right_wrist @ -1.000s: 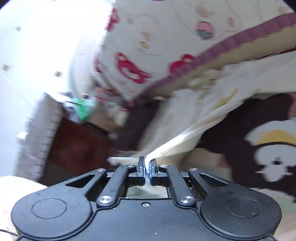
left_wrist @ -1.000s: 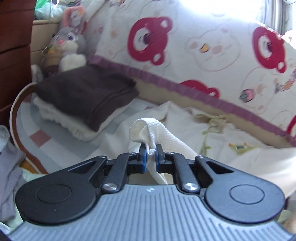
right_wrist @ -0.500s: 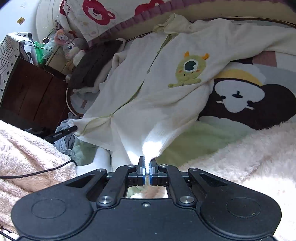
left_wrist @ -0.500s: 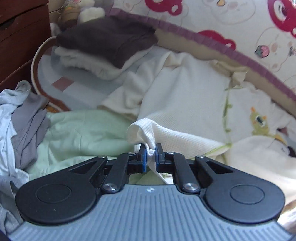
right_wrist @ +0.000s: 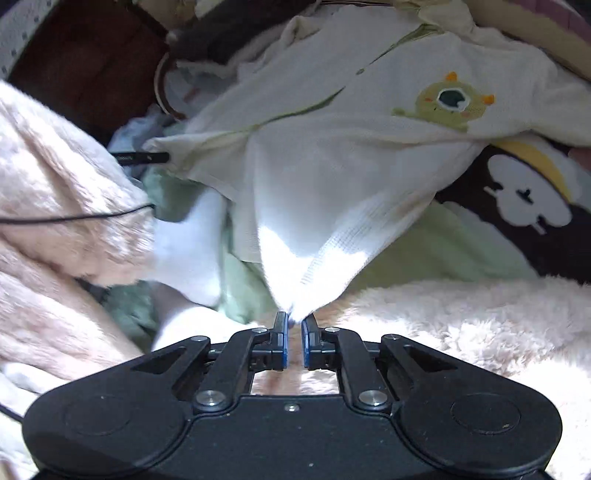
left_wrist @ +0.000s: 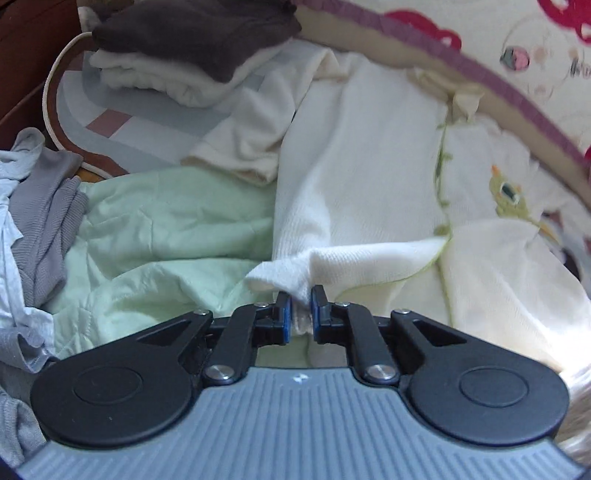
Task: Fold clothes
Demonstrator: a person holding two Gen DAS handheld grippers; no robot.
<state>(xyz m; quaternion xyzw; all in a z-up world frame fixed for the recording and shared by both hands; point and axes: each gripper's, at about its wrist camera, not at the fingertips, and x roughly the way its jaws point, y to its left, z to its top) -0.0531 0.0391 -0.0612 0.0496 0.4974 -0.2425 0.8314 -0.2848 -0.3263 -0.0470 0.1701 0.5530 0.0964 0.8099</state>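
Cream cloth fills most of my left wrist view: the baby garment lies spread across the bed, and my left gripper has its blue-padded jaws pinched on a bunched fold of one leg end, the fabric rising out between the fingertips. To the left of that fold I see a pale green quilt under the garment's edge, and further left a heap of grey clothes. Up in the far corner sits a folded stack, a dark brown piece on top of a white fleecy one, resting on a patterned mat. A cushioned bumper with a purple trim and red bear print runs behind the garment. From my right wrist view, the right gripper is clamped on the tip of the other leg end, which hangs in a bright, sunlit point straight down into the jaws. Above it the garment stretches away, its green one-eyed monster patch facing up. A pink fluffy blanket lies to both sides of the gripper, with a thin black cable crossing its left part, and a dark brown cover with a white cartoon figure lies to the right of the garment.
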